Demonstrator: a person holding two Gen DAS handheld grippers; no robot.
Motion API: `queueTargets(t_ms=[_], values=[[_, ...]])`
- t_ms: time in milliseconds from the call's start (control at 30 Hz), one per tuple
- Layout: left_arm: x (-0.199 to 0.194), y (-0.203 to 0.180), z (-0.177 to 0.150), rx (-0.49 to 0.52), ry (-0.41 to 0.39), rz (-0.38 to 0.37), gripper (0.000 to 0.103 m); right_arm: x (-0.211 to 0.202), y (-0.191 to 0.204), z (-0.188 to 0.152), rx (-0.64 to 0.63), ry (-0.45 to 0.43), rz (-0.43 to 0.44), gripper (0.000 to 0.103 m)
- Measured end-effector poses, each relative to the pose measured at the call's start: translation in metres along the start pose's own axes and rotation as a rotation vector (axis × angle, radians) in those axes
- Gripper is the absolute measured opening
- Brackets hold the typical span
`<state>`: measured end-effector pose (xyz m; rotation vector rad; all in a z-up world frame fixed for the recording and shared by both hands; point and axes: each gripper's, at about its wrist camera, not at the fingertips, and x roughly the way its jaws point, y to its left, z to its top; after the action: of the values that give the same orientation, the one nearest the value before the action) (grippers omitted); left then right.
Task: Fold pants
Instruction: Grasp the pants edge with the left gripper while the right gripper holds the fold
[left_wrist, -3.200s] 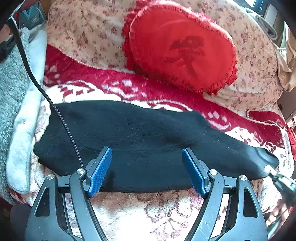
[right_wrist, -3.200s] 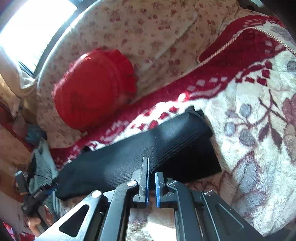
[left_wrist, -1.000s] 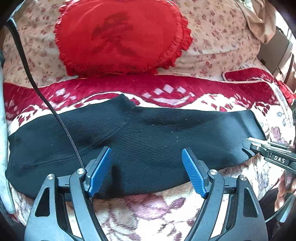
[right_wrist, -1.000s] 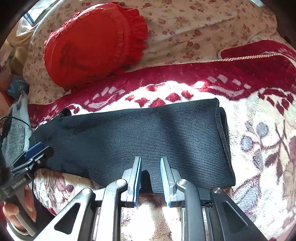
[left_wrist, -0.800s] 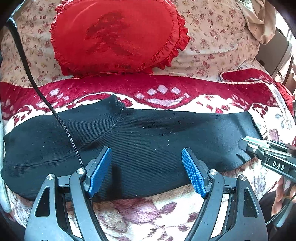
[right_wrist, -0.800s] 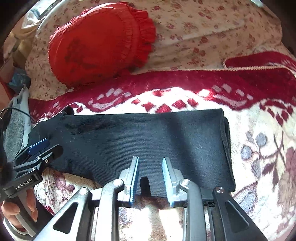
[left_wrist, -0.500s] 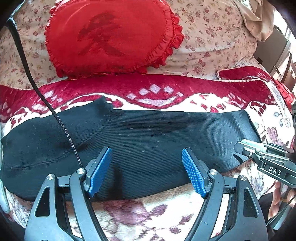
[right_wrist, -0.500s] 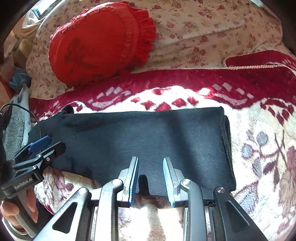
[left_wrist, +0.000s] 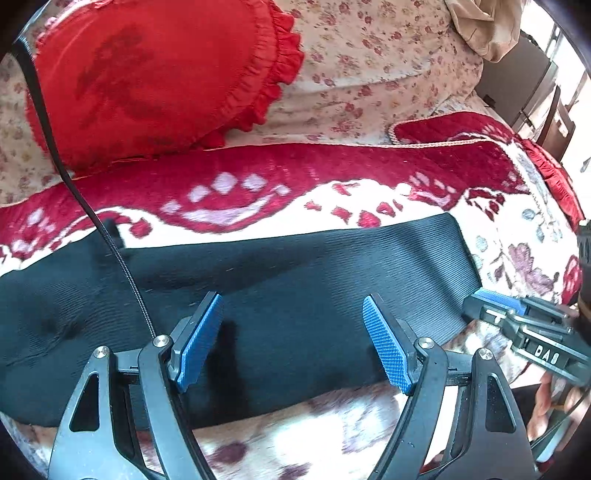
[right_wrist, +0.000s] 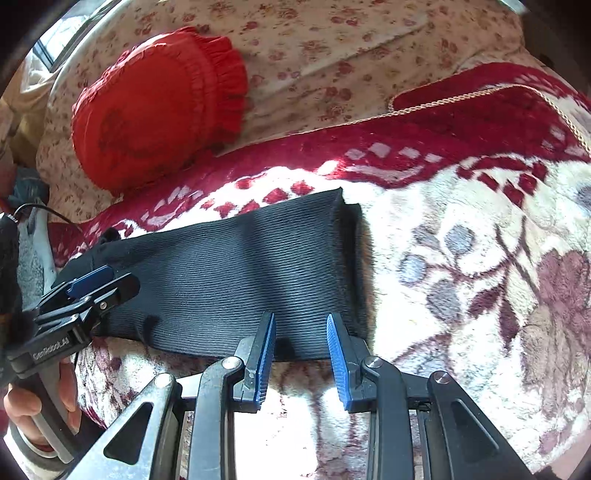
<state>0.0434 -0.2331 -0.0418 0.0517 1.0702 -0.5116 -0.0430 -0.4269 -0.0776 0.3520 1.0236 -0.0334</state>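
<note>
Black pants (left_wrist: 295, 295) lie folded lengthwise across the blanket's (right_wrist: 480, 258) near edge. Right gripper (right_wrist: 300, 354) has spread wider than before, empty; left gripper (left_wrist: 291, 339) stays wide apart, empty.

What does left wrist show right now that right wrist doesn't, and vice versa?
Only left wrist: the pants' long left stretch running to the frame edge, the open left gripper head-on, a black cable across the lens.

Only right wrist: the pants' stacked right end, the open right gripper at the near hem, the person's left hand.

Both: black pants flat on the red-and-cream blanket, red ruffled pillow, neither gripper holding fabric.
</note>
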Motion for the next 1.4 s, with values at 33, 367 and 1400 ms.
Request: queueTargets(t_ms=[33,367,1400], values=[[0.002,-0.002,0.002,0.002,0.005,-0.004,0.078,-0.002,-0.001,0.0,0.001,-0.004,0.0,0.027],[0.02,-0.034,0.034,0.085,0.039,-0.078,0.078,-0.01,-0.02,-0.004,0.055,-0.022,-0.003,0.035],[0.098,-0.124,0.061,0.269,0.075,-0.155,0.017,0.025,-0.034,0.002,0.088,-0.029,0.092,0.021]])
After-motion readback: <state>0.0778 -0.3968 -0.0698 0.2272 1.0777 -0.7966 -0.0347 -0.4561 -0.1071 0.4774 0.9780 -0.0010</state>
